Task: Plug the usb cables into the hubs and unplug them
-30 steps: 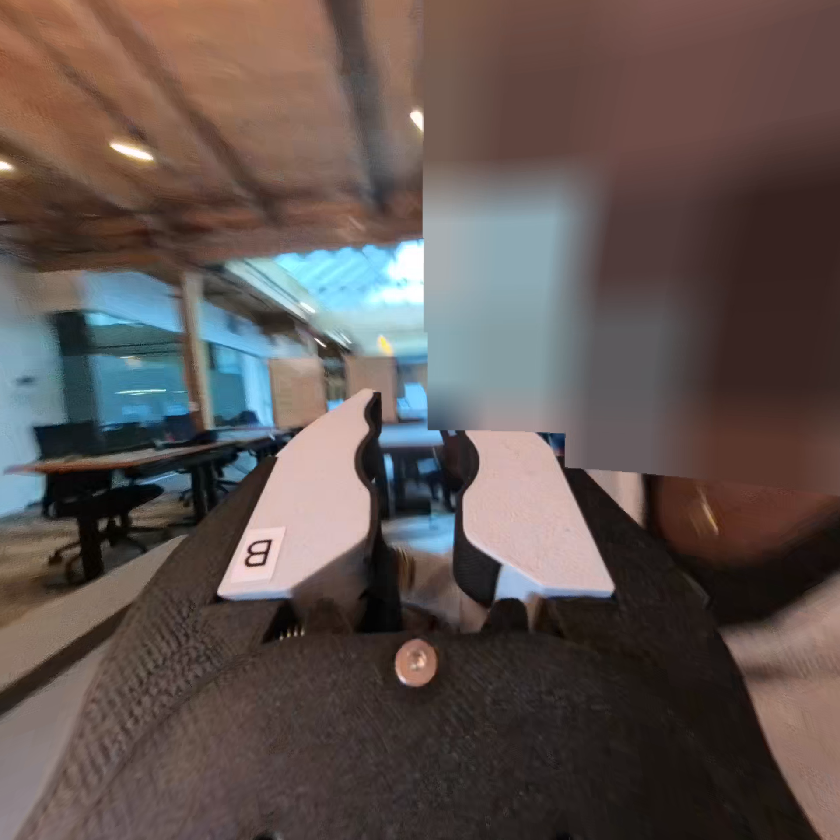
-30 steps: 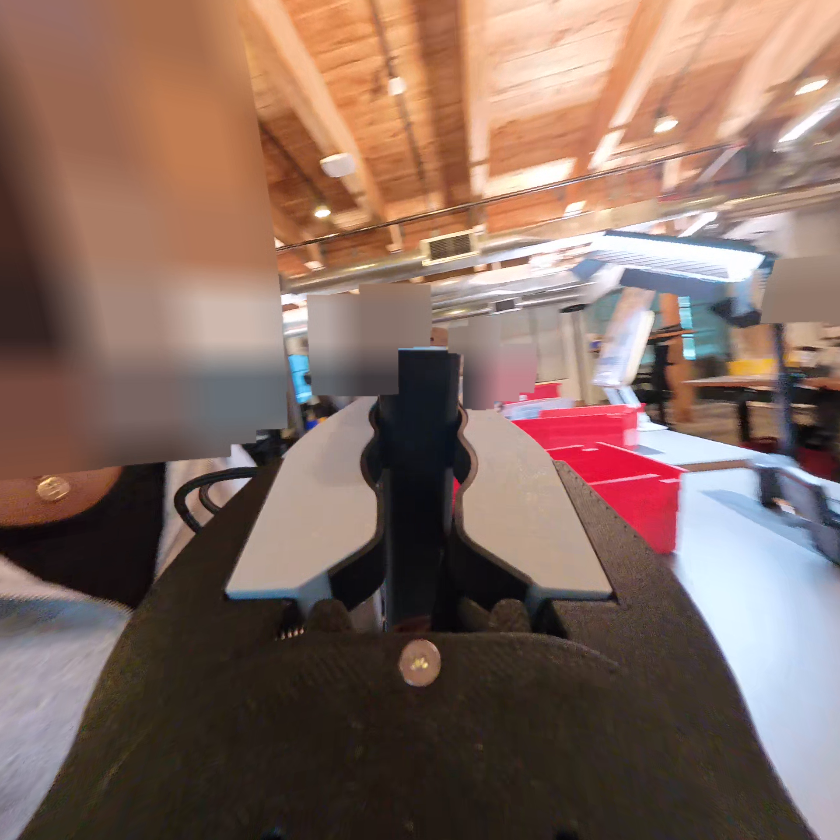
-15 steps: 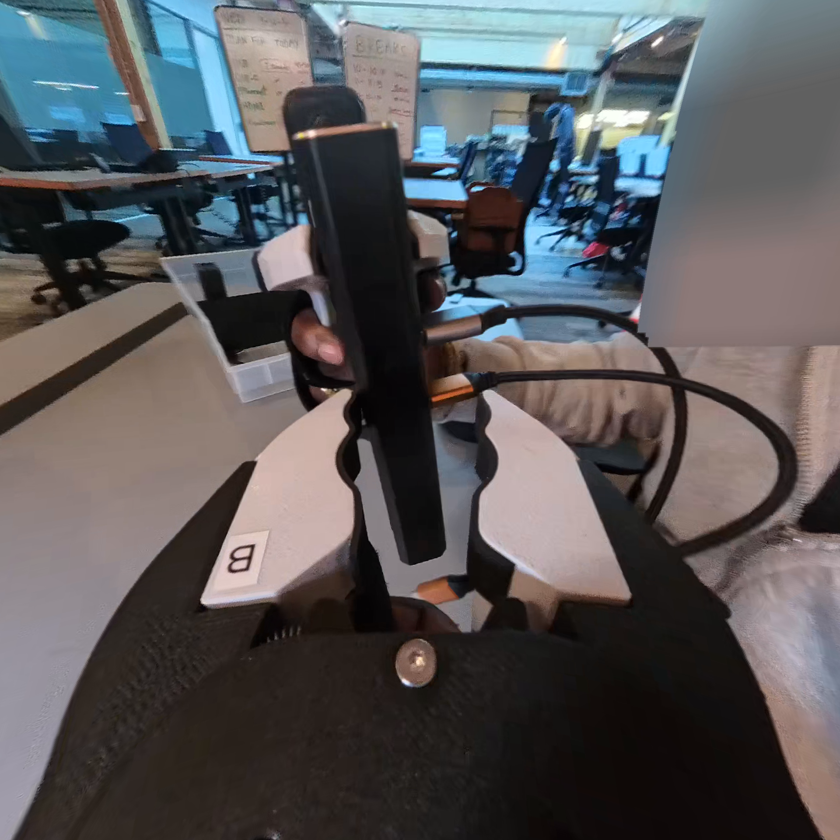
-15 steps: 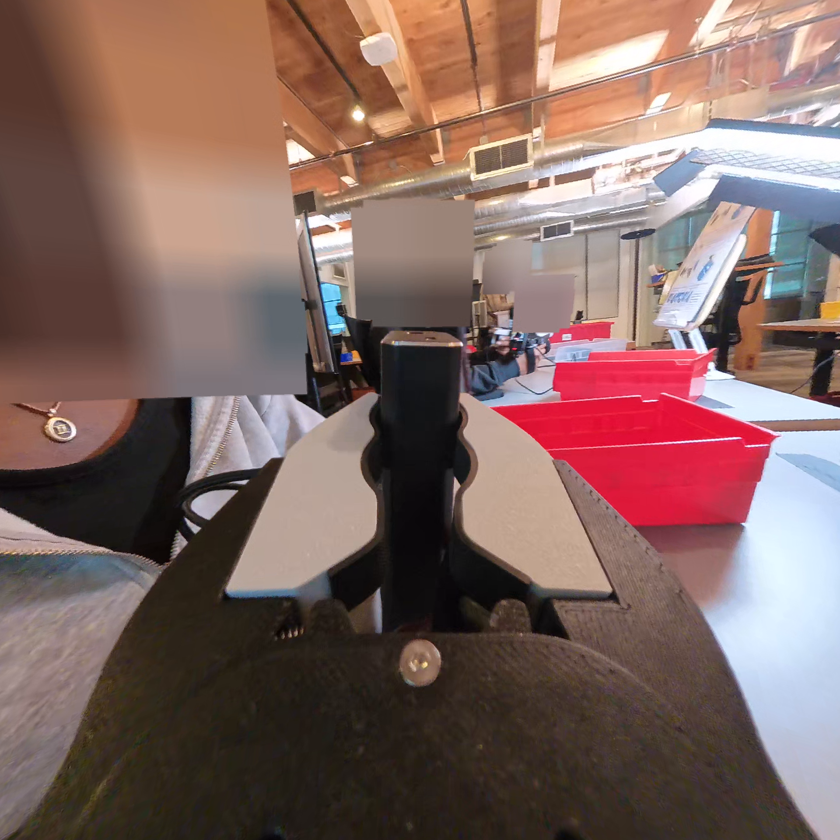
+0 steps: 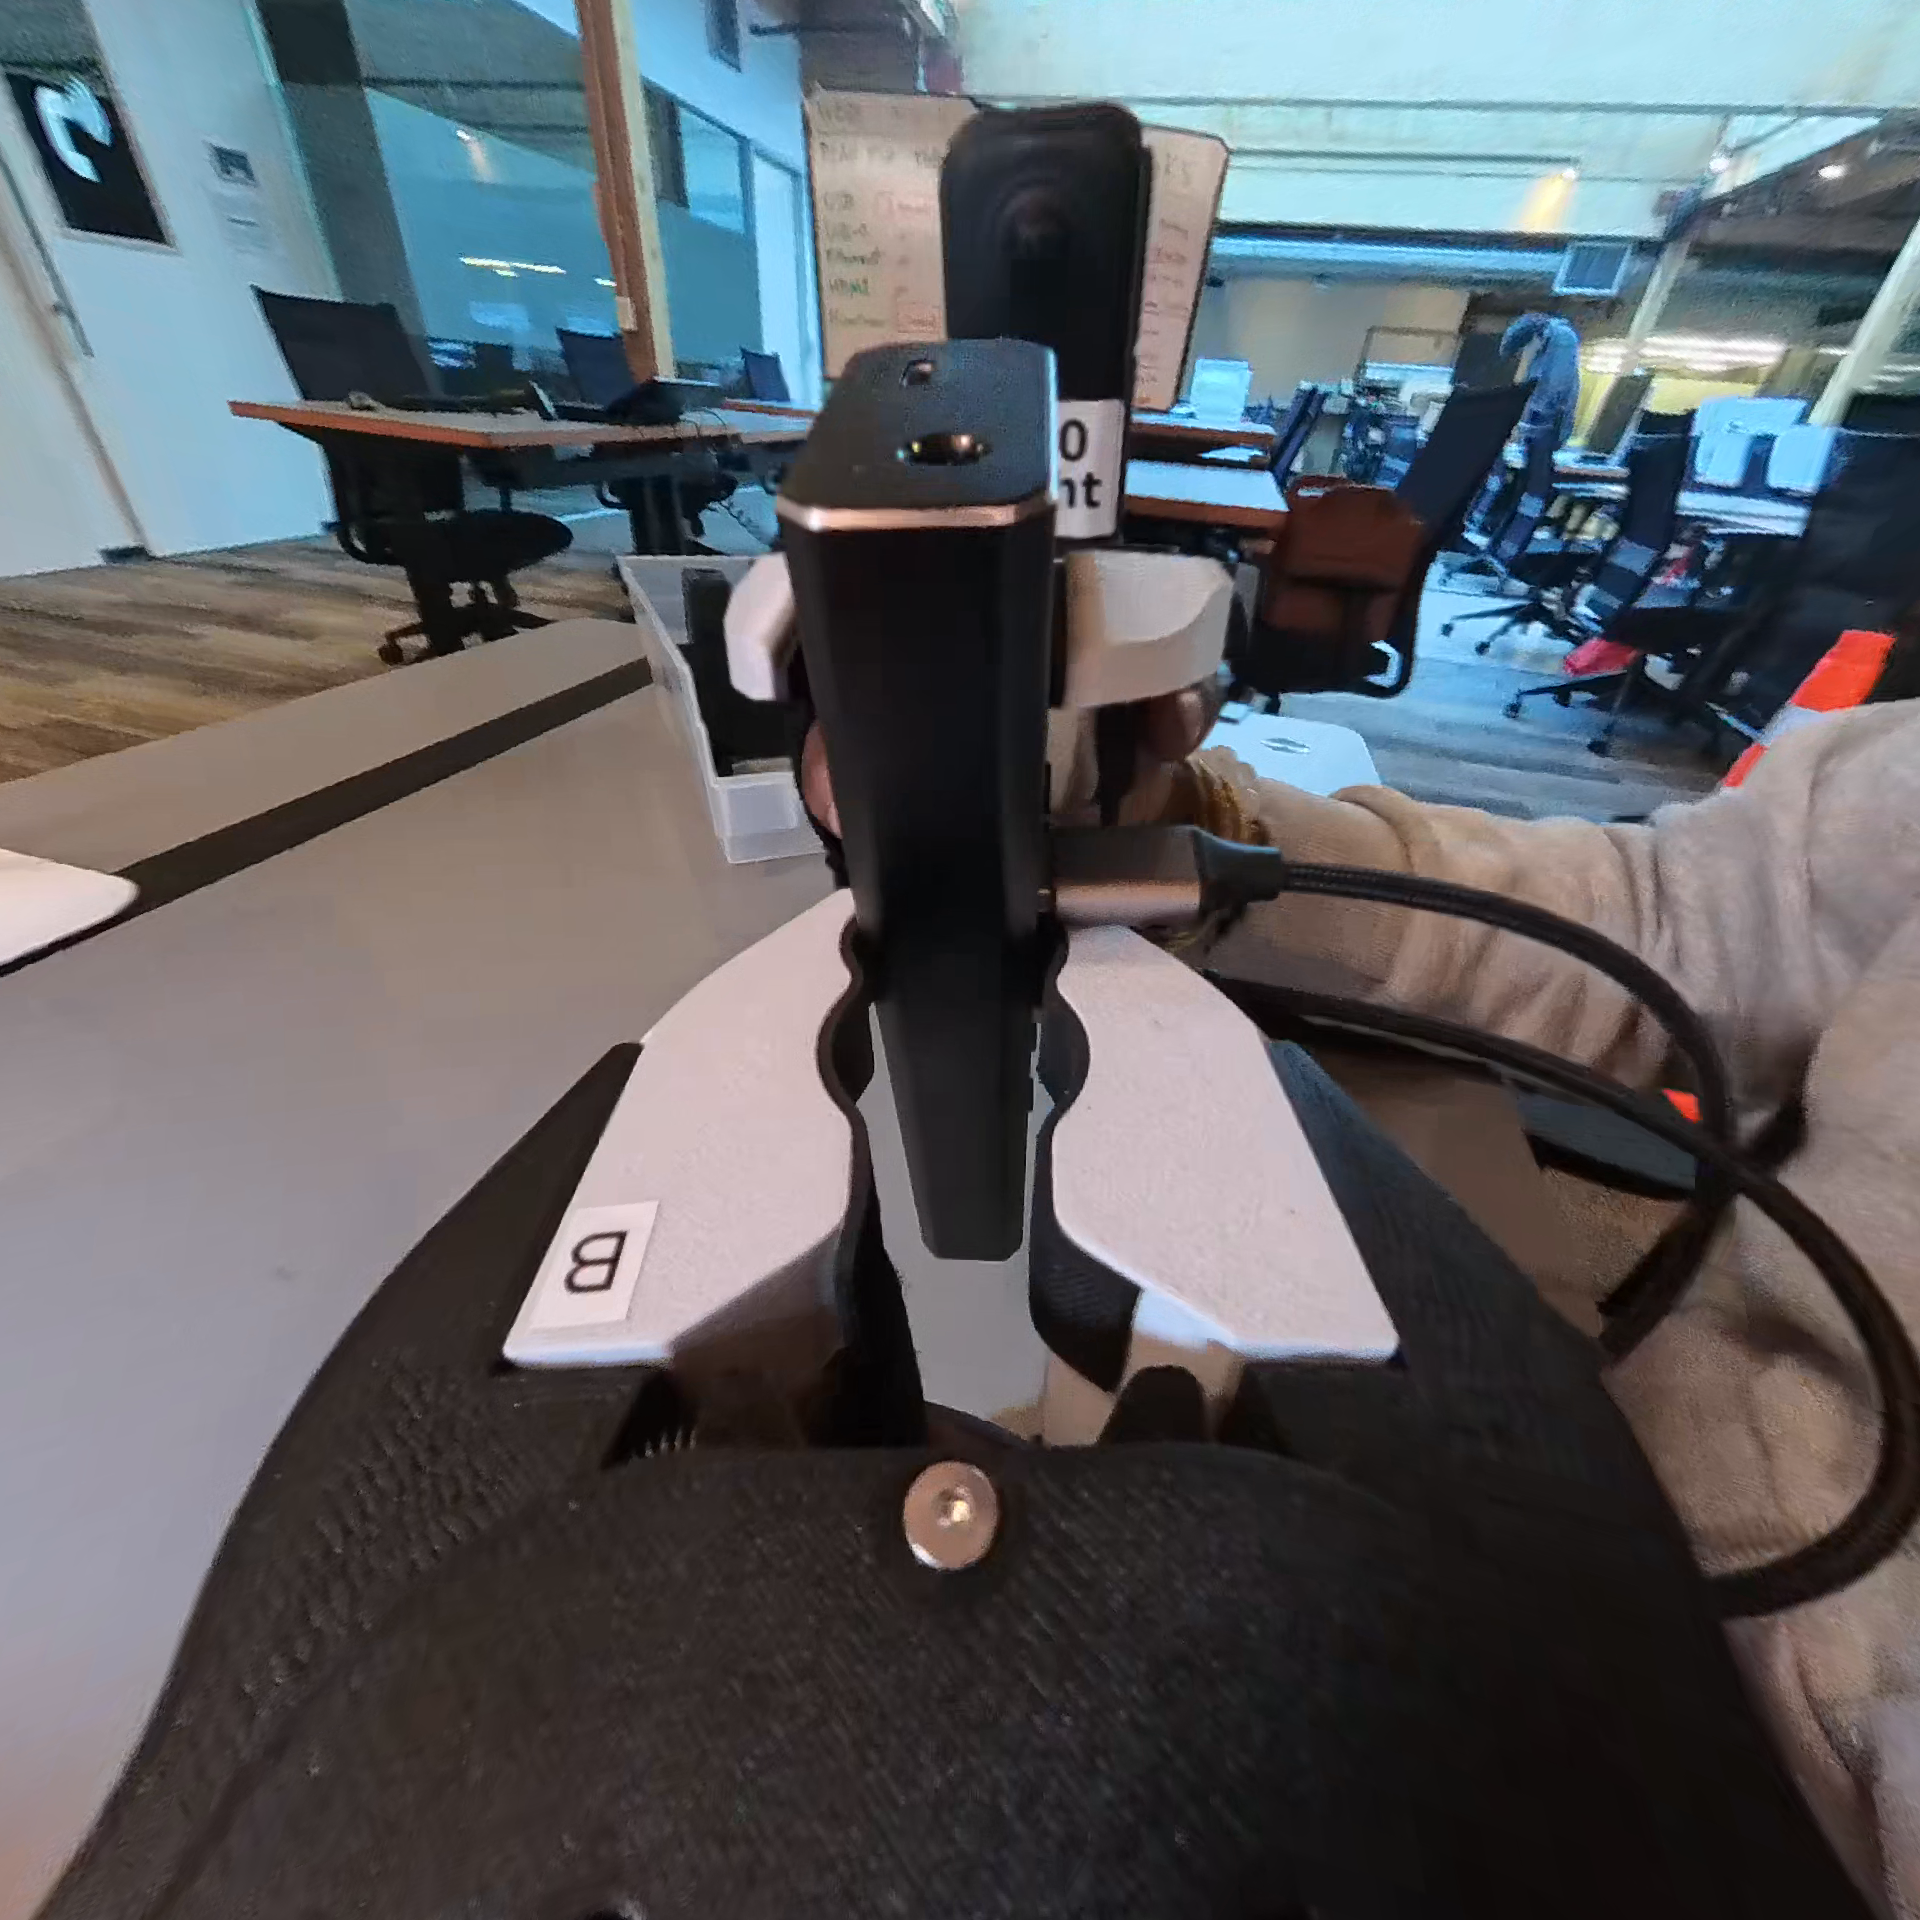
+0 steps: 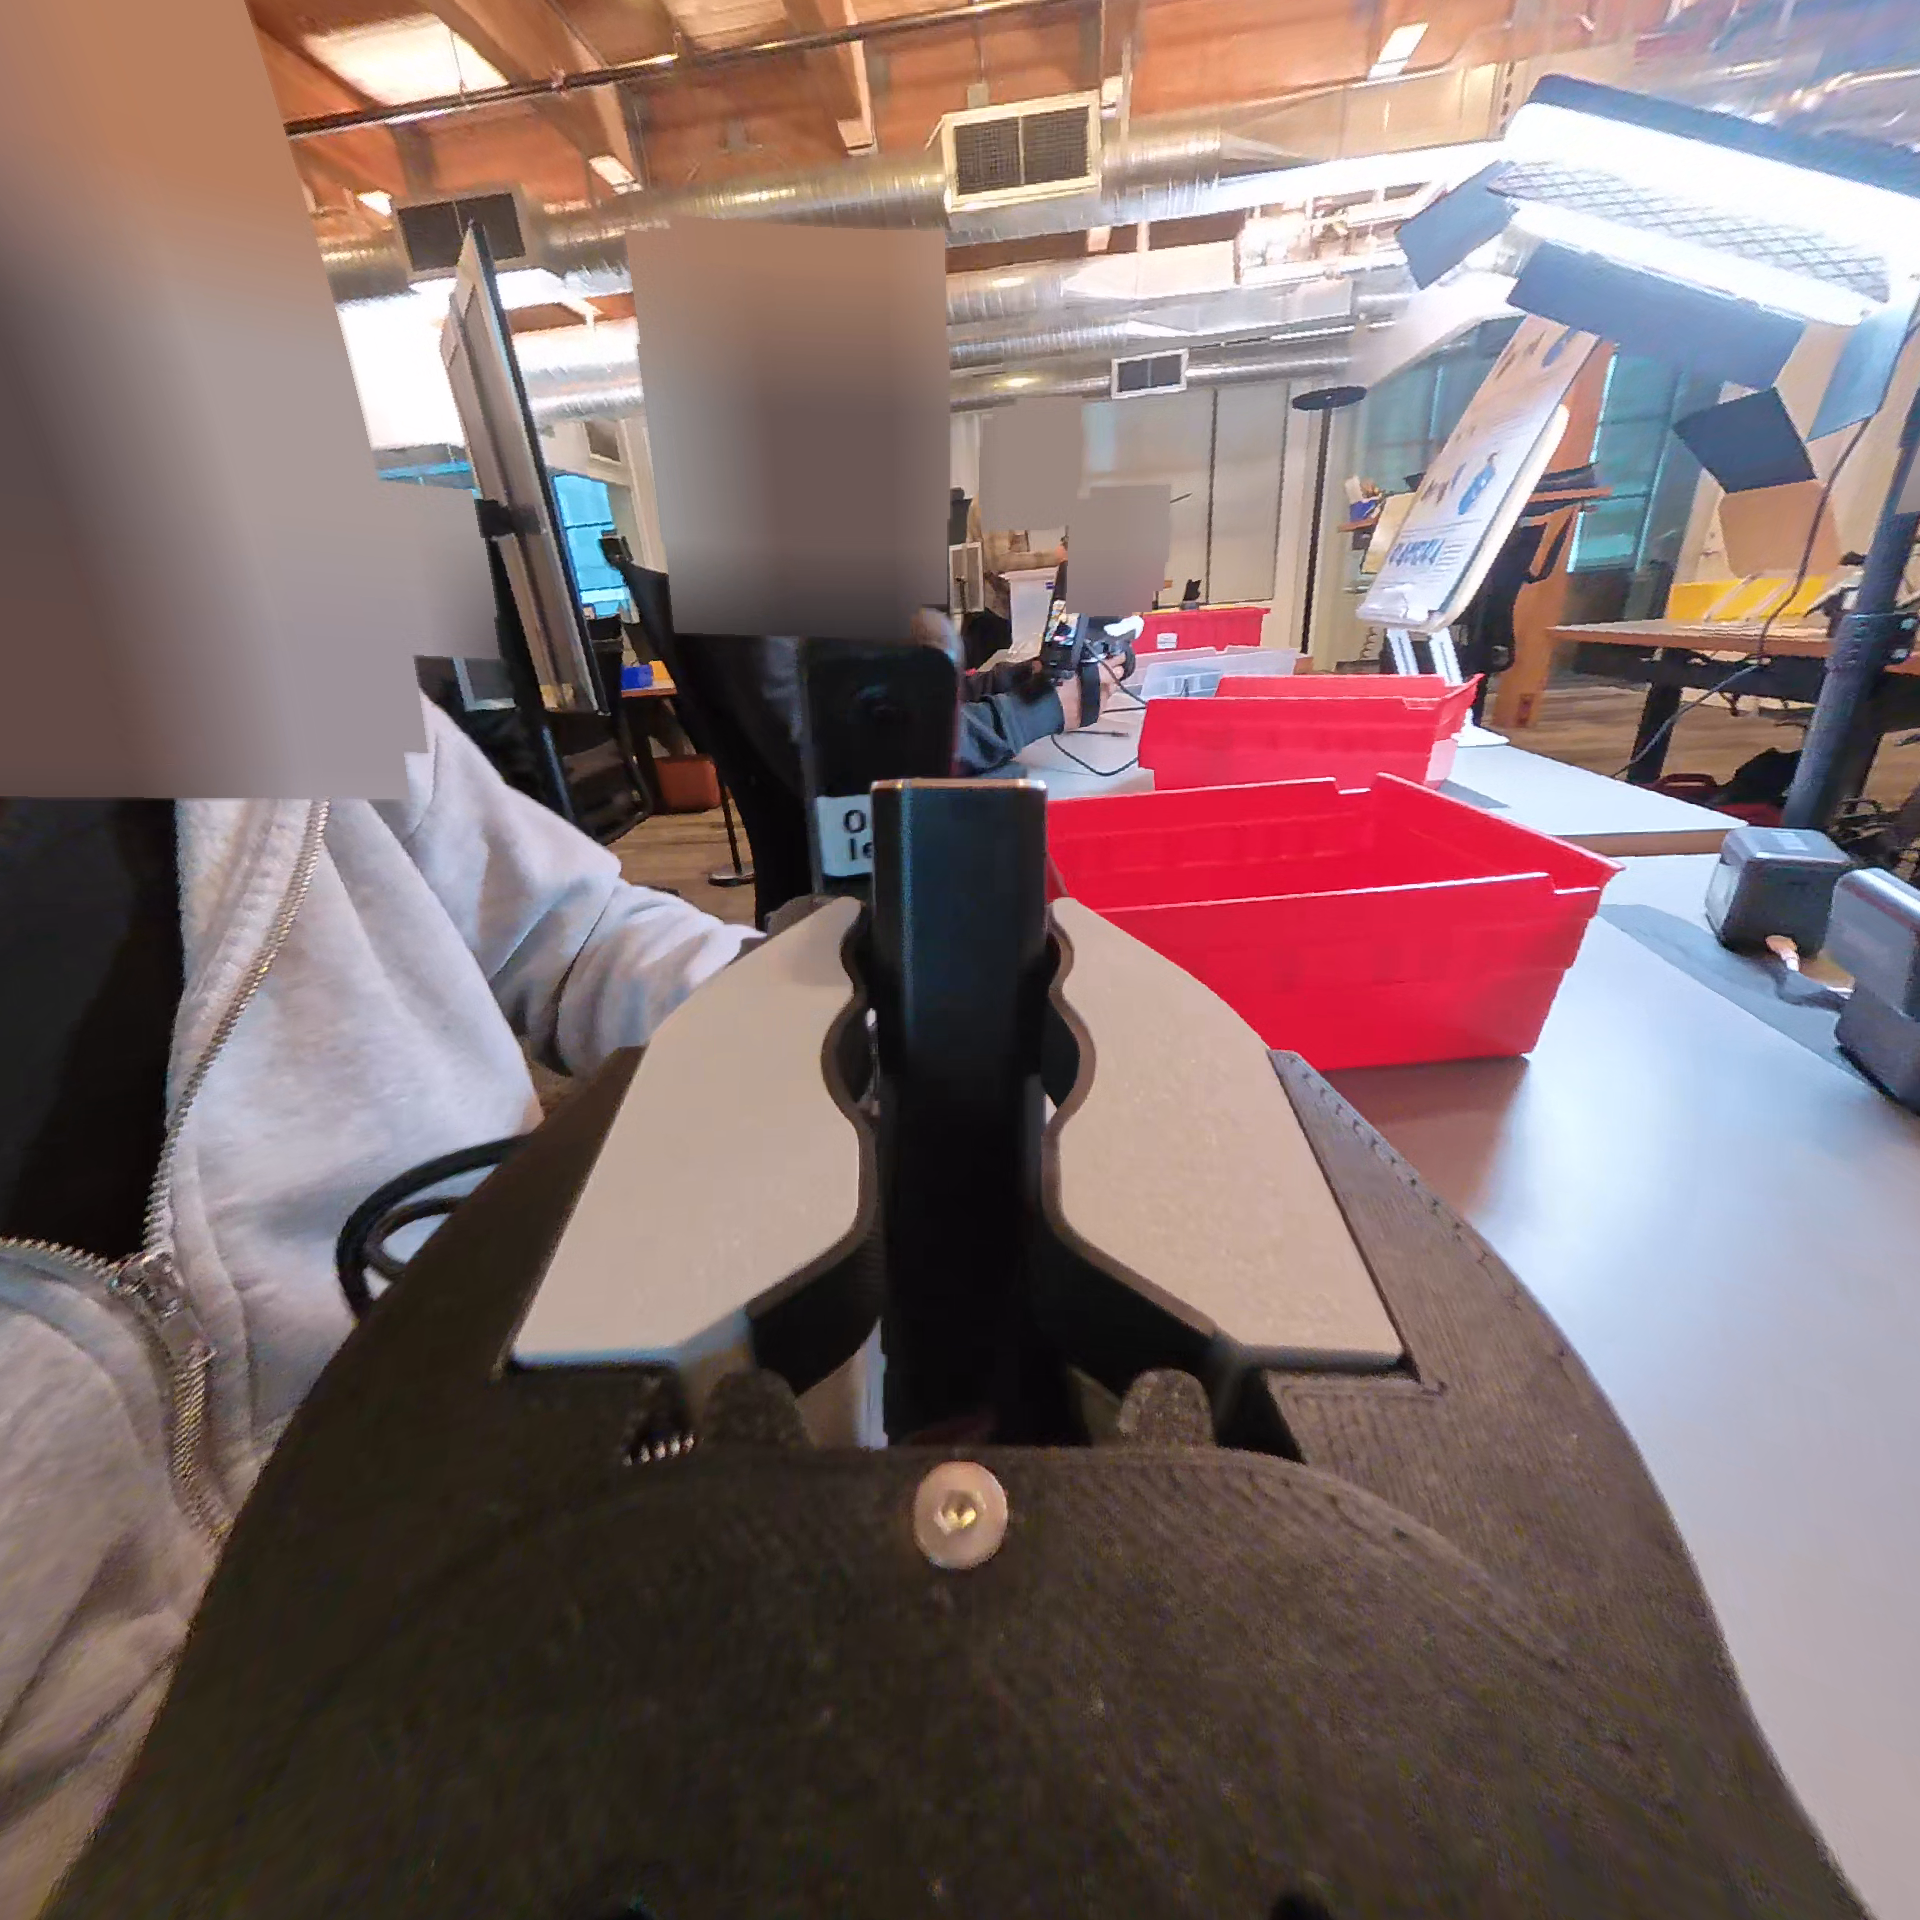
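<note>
A black hub (image 5: 925, 790) is seen upright at the centre of the left wrist view, clamped between the fingers of the left tongs (image 5: 948, 966), whose jaws are closed against its narrow sides. In the right wrist view the same black bar (image 6: 958, 997) stands at frame centre, held lower down by the right tongs (image 6: 951, 935), which are likewise closed on it; so the hub is gripped from two opposite sides at once, above the grey tabletop (image 5: 312, 1039).

A metal-shelled plug (image 5: 1127, 878) is seated in the hub's side, right of centre, and its braided cable (image 5: 1558, 935) loops away toward the lower right across a grey sleeve (image 5: 1558, 883). A second cable (image 5: 1507, 1070) runs below it; where that one ends cannot be told.

The hub is judged to be rigid, light and smooth-skinned, so it could twist in a grip; it is best held by its flat narrow edges, clear of the ports. The plug is stiff and should be taken by its metal shell, not by the supple cable, and pulled straight along the port axis.

Both grippers are held level, facing each other. A red bin (image 6: 1330, 925) sits right of centre in the right view, a clear tray (image 5: 717, 727) behind the hub in the left.
</note>
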Demonstrator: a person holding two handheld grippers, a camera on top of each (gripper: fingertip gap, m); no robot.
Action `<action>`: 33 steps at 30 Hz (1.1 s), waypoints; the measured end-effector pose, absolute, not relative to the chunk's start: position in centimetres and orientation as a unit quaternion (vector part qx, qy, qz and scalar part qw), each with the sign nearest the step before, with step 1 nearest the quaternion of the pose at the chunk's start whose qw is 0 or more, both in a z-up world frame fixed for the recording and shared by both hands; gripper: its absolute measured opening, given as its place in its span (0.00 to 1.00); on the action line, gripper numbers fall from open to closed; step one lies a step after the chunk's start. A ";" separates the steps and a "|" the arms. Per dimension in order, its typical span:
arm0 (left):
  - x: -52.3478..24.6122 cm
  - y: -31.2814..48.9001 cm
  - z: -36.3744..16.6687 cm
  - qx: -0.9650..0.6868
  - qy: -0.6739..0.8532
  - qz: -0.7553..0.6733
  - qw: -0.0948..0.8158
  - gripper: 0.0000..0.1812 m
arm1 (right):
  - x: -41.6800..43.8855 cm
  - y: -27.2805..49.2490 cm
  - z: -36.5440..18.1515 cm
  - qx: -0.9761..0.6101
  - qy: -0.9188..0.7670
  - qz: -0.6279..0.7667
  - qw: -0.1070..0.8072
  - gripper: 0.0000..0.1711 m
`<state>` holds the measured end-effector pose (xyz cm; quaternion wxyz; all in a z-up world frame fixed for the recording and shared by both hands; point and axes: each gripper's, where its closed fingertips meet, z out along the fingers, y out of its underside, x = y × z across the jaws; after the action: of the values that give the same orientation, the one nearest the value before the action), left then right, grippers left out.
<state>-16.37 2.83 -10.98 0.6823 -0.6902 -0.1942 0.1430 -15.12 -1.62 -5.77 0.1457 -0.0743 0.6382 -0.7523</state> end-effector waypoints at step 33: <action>-23.6 -7.0 -12.3 -0.621 -0.378 0.458 0.512 0.15 | -20.6 -5.1 -11.5 0.081 0.771 -0.599 -0.202 0.10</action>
<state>-23.60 -6.97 -12.33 0.5120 -0.6207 -0.3777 0.4581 -20.62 -5.13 -11.51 -0.2016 0.0812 0.7707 -0.5990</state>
